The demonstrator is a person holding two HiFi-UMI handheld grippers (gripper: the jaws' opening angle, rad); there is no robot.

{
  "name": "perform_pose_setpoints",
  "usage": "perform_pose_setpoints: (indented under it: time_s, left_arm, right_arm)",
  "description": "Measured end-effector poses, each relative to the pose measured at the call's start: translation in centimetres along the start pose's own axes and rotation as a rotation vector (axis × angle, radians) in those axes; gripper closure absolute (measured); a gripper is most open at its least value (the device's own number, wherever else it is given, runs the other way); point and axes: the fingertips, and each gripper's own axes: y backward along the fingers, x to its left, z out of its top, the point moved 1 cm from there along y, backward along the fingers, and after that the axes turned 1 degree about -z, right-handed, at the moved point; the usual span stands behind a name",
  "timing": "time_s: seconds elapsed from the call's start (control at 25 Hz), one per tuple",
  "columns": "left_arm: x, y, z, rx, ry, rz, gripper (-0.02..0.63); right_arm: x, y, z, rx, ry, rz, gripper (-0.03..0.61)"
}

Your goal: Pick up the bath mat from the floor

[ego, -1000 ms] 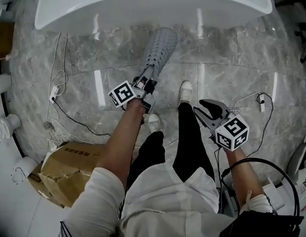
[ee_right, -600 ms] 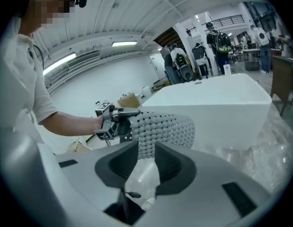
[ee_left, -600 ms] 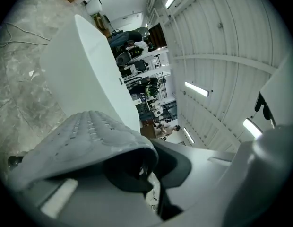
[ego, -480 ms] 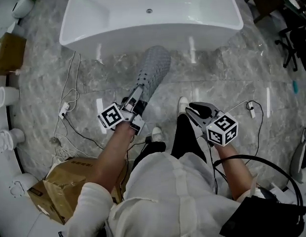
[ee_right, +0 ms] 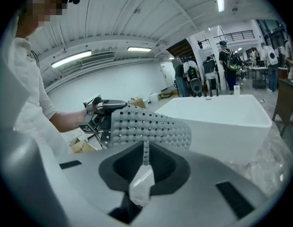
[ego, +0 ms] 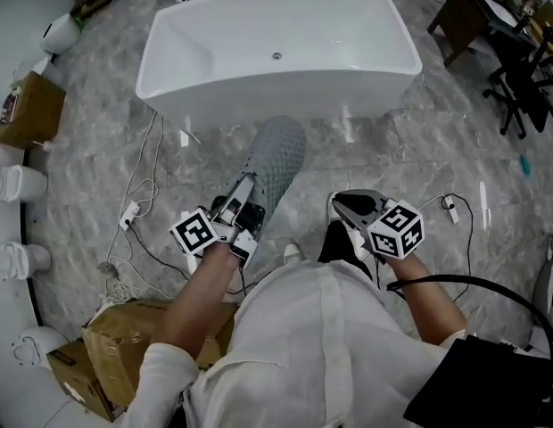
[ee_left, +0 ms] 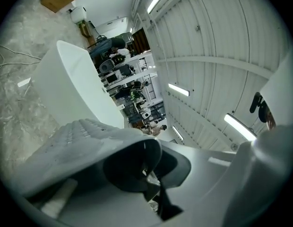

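Observation:
The grey bath mat (ego: 276, 154), studded and full of small holes, is off the floor and sticks out stiffly from my left gripper (ego: 245, 196) toward the tub. That gripper is shut on the mat's near end. In the left gripper view the mat (ee_left: 75, 141) lies folded across the jaws of the left gripper (ee_left: 145, 151). My right gripper (ego: 342, 201) hovers to the mat's right, apart from it, and its jaws are closing with nothing between them. In the right gripper view the right gripper (ee_right: 145, 151) shows a thin slit, and beyond it the mat (ee_right: 151, 126) hangs from the left gripper (ee_right: 106, 107).
A white freestanding bathtub (ego: 276, 94) stands ahead on the grey marble floor. Cardboard boxes (ego: 125, 337) (ego: 31, 105) sit at the left, with loose cables (ego: 138, 212) and white fixtures (ego: 9, 185). Chairs (ego: 517, 87) are at the far right. A black cable (ego: 491, 283) loops by my right arm.
The view has pulled back and up, so the whole tub now shows. The right gripper's jaws have narrowed from wide apart. The left gripper still holds the mat.

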Motion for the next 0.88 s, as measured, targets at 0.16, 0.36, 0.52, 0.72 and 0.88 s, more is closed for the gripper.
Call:
perform_pose_setpoints:
  time_s: [0.16, 0.36, 0.52, 0.72, 0.88]
  left_arm:
    - [-2.1, 3.8, -0.6, -0.018, -0.022, -0.013, 0.598]
    - [-3.4, 7.6, -1.3, -0.028, -0.047, -0.004, 0.598]
    - [-3.8, 10.0, -2.1, -0.048, -0.058, 0.007, 0.598]
    - [-4.2, 12.1, -2.2, -0.071, -0.056, 0.0, 0.598]
    - [-4.4, 12.7, -2.6, -0.075, -0.036, -0.004, 0.598]
  right_arm:
    - [3.0, 0.7, -0.5, -0.003, 0.019, -0.001, 0.548]
    - [5.9, 0.8, -0.4, -0.01, 0.039, 0.007, 0.557]
    - [7.3, 0.9, -0.7, -0.002, 0.052, 0.011, 0.56]
    - [8.7, 0.8, -0.9, 0.012, 0.072, 0.007, 0.566]
    - [9.5, 0.9, -1.0, 0.017, 0.075, 0.003, 0.569]
